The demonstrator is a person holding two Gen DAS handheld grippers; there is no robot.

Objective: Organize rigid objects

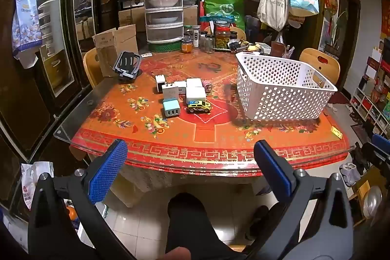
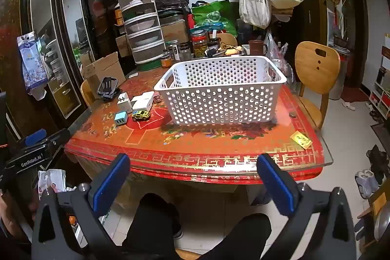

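Observation:
A white perforated basket (image 1: 280, 87) stands on the right half of the red patterned table (image 1: 195, 135); it also shows in the right wrist view (image 2: 219, 94). Left of it lie several white chargers (image 1: 192, 88), a light blue USB charger (image 1: 171, 107) and a yellow toy car (image 1: 198, 106). The car (image 2: 141, 115) and the blue charger (image 2: 121, 118) show in the right wrist view too. My left gripper (image 1: 190, 150) is open and empty before the table's front edge. My right gripper (image 2: 192, 162) is open and empty, also short of the edge.
A black phone stand (image 1: 128, 65) sits at the table's left rear. Glass jars (image 1: 207, 40) and a stacked drawer unit (image 1: 163, 9) crowd the back. Wooden chairs (image 2: 314, 74) stand on the right and left. A small yellow card (image 2: 301, 139) lies near the front right corner.

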